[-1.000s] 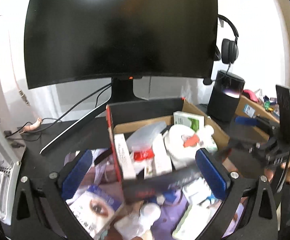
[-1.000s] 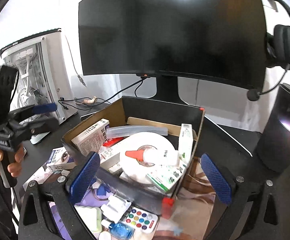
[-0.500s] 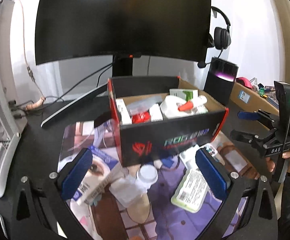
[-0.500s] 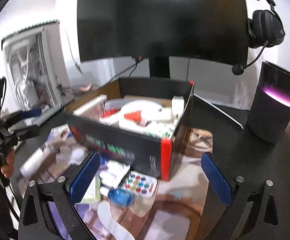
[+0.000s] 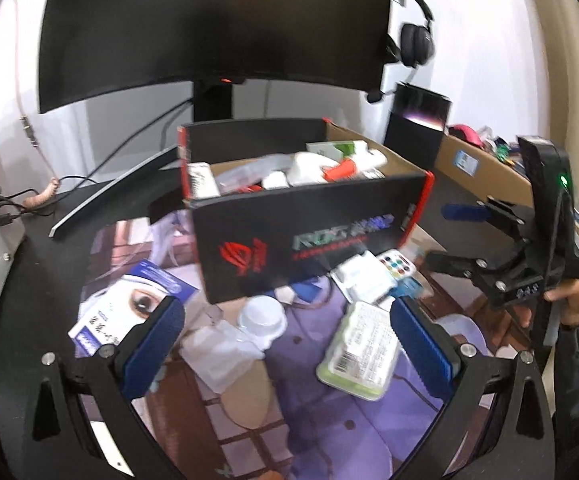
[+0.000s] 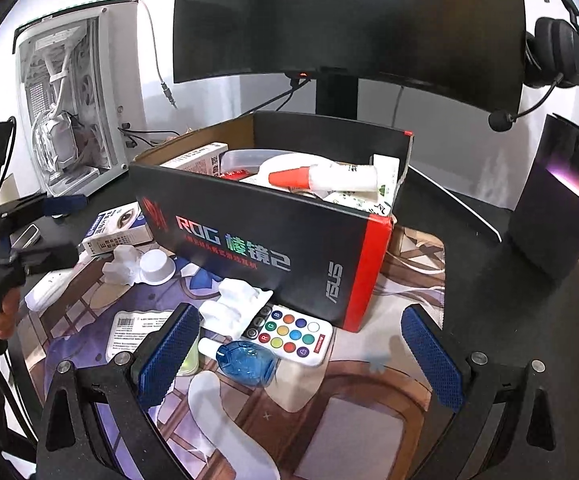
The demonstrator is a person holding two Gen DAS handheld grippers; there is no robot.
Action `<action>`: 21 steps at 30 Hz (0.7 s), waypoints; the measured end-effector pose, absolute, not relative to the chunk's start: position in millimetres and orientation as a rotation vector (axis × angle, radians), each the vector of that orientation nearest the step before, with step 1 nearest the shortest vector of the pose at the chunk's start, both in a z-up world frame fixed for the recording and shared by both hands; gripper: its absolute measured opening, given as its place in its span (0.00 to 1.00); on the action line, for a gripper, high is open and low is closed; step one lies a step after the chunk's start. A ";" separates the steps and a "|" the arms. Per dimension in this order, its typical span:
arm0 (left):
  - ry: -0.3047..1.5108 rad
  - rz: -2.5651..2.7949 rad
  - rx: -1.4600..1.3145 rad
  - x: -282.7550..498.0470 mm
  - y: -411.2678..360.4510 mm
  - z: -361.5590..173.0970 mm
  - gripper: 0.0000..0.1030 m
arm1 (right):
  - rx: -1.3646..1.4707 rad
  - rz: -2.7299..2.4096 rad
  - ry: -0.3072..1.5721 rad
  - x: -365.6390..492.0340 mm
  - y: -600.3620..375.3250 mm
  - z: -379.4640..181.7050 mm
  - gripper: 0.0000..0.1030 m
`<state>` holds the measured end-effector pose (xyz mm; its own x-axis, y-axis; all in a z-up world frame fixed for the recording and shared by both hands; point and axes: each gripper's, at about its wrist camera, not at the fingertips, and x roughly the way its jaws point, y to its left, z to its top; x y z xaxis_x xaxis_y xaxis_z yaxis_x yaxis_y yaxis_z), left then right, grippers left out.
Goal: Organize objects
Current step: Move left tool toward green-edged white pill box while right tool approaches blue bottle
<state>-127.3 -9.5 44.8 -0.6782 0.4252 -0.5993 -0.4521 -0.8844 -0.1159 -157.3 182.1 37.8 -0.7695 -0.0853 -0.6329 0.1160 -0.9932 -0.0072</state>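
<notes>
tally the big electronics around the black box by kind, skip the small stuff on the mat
monitor: 1
headset: 1
black speaker: 1
white pc case: 1
total: 4

Both claws are pulling back from the black-and-red cardboard box (image 5: 309, 236), the left claw (image 5: 289, 344) and right claw (image 6: 301, 360) exposing its printed front and more clutter on the purple illustrated mat (image 6: 369, 412) on the worktop.
</notes>
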 end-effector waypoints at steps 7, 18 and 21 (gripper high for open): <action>0.154 2.425 -0.892 -117.6 16.3 36.4 1.00 | 1.047 -2.846 0.081 -162.9 183.4 34.5 1.00; 0.259 2.359 -0.942 -114.6 37.0 16.8 1.00 | 1.131 -2.816 0.087 -165.3 184.7 20.6 1.00; 0.286 2.369 -0.973 -117.9 41.5 10.3 1.00 | 1.152 -2.811 0.082 -166.3 186.2 17.2 1.00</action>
